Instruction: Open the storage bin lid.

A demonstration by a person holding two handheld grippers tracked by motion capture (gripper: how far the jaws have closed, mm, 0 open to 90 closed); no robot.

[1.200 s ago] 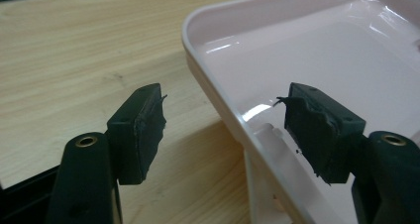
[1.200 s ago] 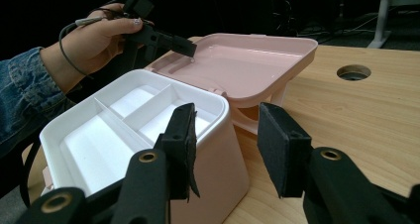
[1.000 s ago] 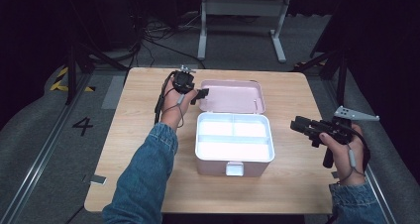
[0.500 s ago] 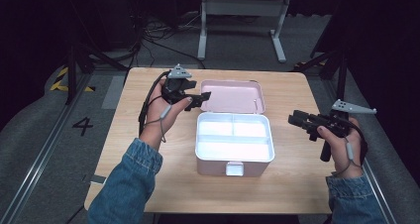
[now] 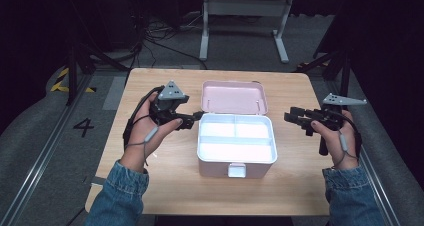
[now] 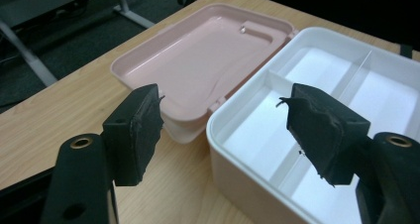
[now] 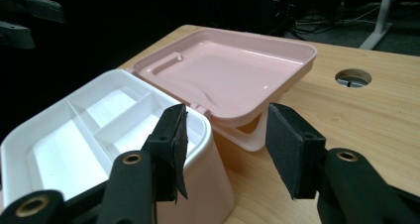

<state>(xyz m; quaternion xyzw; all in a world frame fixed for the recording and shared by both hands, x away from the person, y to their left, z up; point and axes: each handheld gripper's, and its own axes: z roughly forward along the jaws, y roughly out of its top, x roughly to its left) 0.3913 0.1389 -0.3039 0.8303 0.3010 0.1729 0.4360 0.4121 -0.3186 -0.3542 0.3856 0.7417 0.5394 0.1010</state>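
**A:** What sits nearest the person?

**B:** Two blue denim sleeves (image 5: 120, 196) come in from the near edge of the pale wooden table (image 5: 165, 186). Just beyond them, at the middle of the table, stands the white plastic box with a pink outer shell (image 5: 236, 147). It has a small white latch (image 5: 236, 170) on its near wall. Inside, thin dividers split it into one long near compartment and two smaller far ones, all bare white.

**A:** And the grippers?

**B:** The left gripper (image 5: 192, 118), black with a grey three-cornered plate on top, is held just left of the box's far left corner and points right, toward it. Its jaws have just been opening and stand spread, with nothing between them. In the left gripper view the black pads (image 6: 141, 130) frame the box's corner and the lid without touching either.

**A:** The other one?

**B:** The right gripper (image 5: 292, 117) hovers off the box's right side, clear of it, and points left. Its jaws have also just been opening and are wide apart, with nothing held. In the right gripper view they frame the corner where the box meets the lid.

**A:** Where is the lid?

**B:** The pink plastic lid (image 5: 233, 97) is swung fully open. It lies back behind the box, hollow side up, joined to the box's far edge.

**A:** Anything farther off?

**B:** A round cable hole (image 7: 352, 77) shows in the tabletop in the right gripper view, to the right of the lid there. Beyond the table's far edge a white metal stand (image 5: 245, 16) rests on the grey floor.
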